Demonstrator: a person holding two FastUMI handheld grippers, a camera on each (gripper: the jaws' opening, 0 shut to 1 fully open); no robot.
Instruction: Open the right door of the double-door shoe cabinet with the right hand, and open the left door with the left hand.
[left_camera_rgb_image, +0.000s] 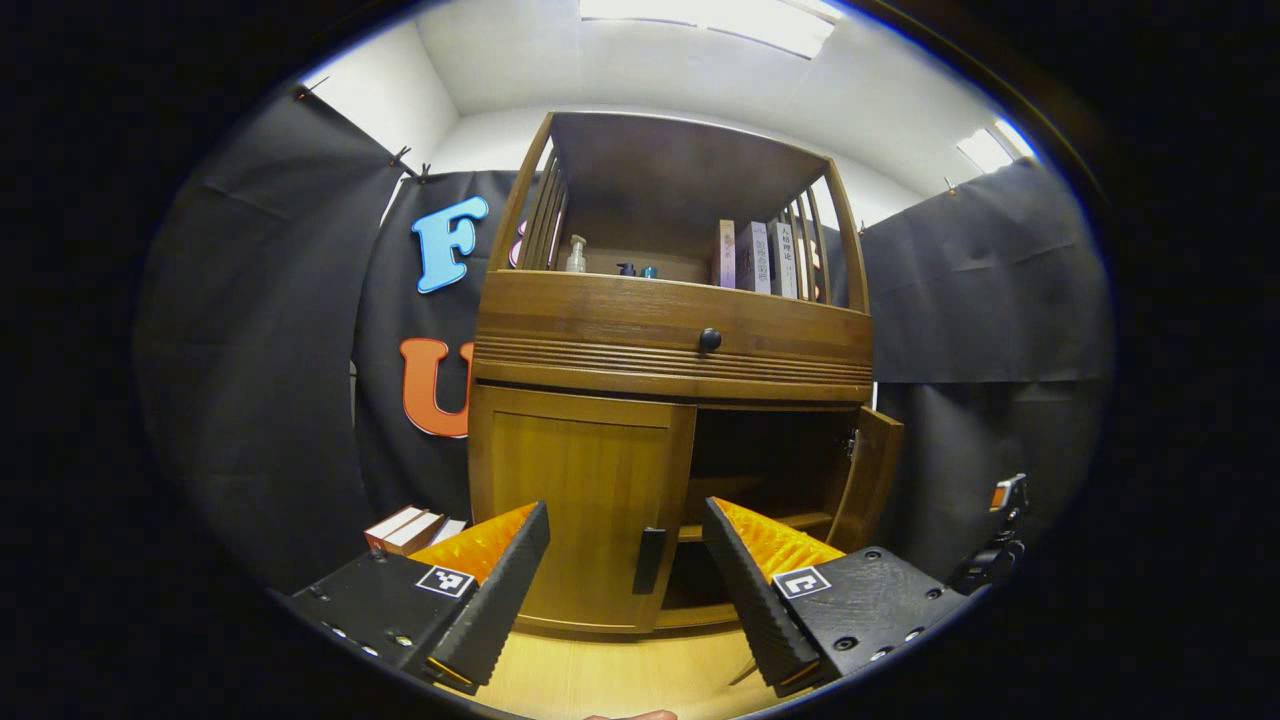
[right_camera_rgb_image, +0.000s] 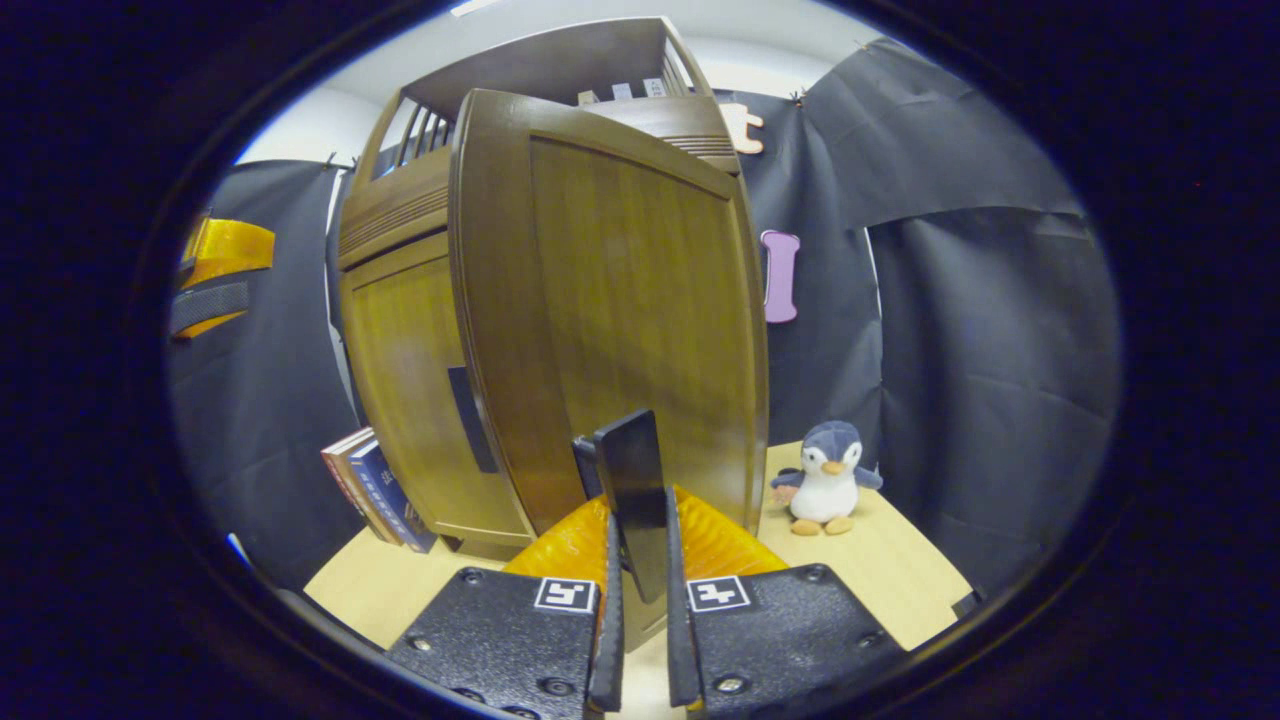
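**Left gripper view: handle of closed door dead ahead, between spread fingers**

Left gripper view shows the left gripper (left_camera_rgb_image: 625, 575) with its fingers (left_camera_rgb_image: 495, 590) spread wide and holding nothing, hovering low over the pale wooden surface (left_camera_rgb_image: 620, 675). Straight ahead, and framed in the gap between them, stands the dark handle (left_camera_rgb_image: 649, 560) of the left door (left_camera_rgb_image: 580, 505). That handle is a slim bar set upright, its long axis vertical, mounted near the door's inner edge, next to the dark opening of the shoe cabinet (left_camera_rgb_image: 670, 380). The door itself sits flush and shut. The fingers are near the handle but not touching it; they appear to need a short advance forward, with the handle's width passing between them, before they can close on it.

Right gripper view shows the right gripper (right_camera_rgb_image: 638, 590) with its fingers (right_camera_rgb_image: 608, 600) clamped on the right door's handle (right_camera_rgb_image: 632, 500), a dark upright bar that rises out from between them. The right door (right_camera_rgb_image: 620, 320) is swung well out from the cabinet front, its broad panel looming just beyond the fingers. In the left gripper view that same door appears edge-on at the far side of the opening, well clear of the left gripper's path.

Judged from this, the right half of the job looks largely done, and the left hand is the one placed for the coming pull. A toy penguin (right_camera_rgb_image: 825, 478) stands on the surface beside the open door, and books (right_camera_rgb_image: 372, 490) lean by the cabinet's other side.
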